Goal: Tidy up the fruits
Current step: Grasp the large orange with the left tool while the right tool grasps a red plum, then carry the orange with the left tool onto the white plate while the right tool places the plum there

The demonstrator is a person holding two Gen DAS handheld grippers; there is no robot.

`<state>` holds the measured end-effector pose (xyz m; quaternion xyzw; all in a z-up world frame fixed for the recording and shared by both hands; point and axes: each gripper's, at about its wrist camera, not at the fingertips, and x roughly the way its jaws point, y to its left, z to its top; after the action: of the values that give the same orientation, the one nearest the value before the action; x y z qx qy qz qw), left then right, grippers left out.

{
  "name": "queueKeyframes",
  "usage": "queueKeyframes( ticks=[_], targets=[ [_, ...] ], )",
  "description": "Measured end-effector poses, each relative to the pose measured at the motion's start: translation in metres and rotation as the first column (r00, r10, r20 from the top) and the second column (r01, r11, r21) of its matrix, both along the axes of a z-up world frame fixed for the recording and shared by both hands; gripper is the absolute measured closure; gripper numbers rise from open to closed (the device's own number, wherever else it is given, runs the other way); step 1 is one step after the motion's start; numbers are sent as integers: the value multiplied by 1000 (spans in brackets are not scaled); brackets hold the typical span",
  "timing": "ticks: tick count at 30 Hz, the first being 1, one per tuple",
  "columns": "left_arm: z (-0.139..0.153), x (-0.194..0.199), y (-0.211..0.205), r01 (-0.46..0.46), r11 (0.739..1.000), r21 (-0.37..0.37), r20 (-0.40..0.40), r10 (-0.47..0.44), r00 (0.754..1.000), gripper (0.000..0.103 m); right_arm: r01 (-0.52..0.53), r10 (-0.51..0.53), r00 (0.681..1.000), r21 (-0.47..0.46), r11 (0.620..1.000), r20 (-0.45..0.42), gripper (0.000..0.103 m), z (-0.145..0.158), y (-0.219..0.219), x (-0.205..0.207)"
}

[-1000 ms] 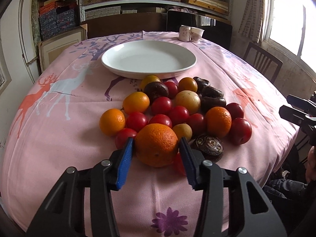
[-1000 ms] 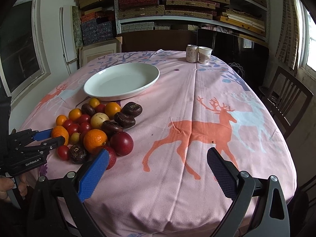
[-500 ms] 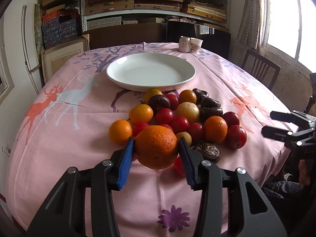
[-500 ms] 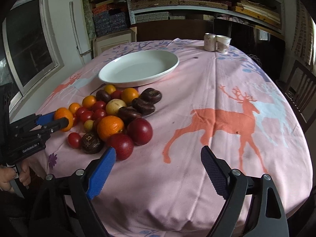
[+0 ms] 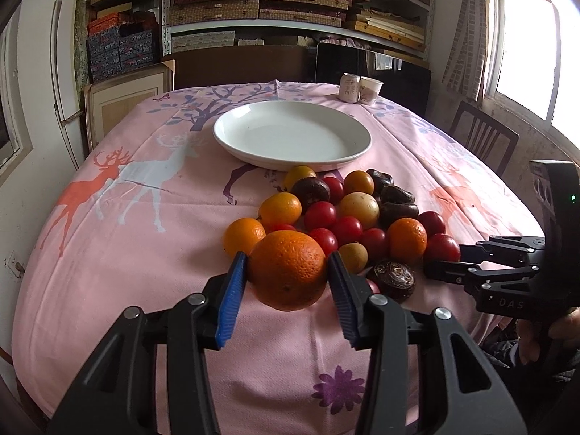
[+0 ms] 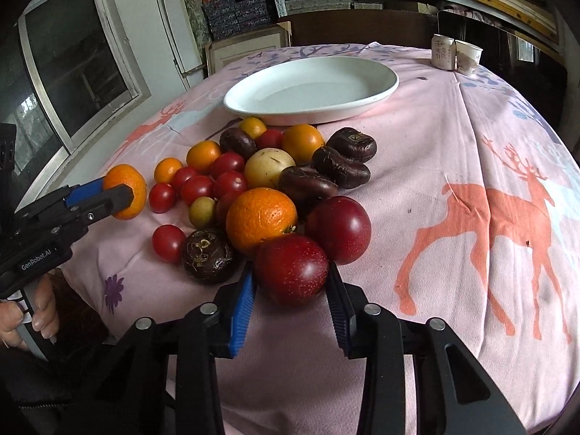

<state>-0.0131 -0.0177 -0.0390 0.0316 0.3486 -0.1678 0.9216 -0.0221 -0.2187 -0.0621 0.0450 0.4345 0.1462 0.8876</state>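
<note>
**Holding fruit in both tongs**

Squeezing a big orange [image 5: 288, 273], the left gripper [image 5: 288, 290] has it tight between its blue pads. The right gripper [image 6: 290, 290] is closed around a dark red plum [image 6: 291, 268] – beside the fruit pile, near the white plate [image 6: 380, 94].

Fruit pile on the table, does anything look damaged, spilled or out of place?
Three dark purple fruits near the white plate are shrivelled and wrinkled, unlike the smooth red plums beside them. Nothing is spilled; the pink tablecloth has only small dark specks. The plate holds no fruit yet.
</note>
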Motion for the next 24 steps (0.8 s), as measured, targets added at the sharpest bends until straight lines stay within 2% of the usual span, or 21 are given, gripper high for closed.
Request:
queueKeyframes(
  ticks=[6,10,17,21,24],
  targets=[
    [4,7,2,1,1000,-25,8,-1,1000,59,-9,7,1000,63,998,29,64,20,-14,-4],
    [15,28,-5,18,999,-27,20,-18,1000,59,4,-8,997,53,999,71,64,40,-21,19],
    [35,108,-30,44,999,-18,16,-44,999,58,14,-21,995,74,997,97,64,66,-30,99],
    [20,169,-43,23,1000,-5,-71,-23,997,58,32,-37,998,78,996,52,64,57,-32,151],
    [7,200,-49,10,1000,16,-123,-8,992,58,31,-32,999,82,996,12,64,45,-30,177]
  ],
)
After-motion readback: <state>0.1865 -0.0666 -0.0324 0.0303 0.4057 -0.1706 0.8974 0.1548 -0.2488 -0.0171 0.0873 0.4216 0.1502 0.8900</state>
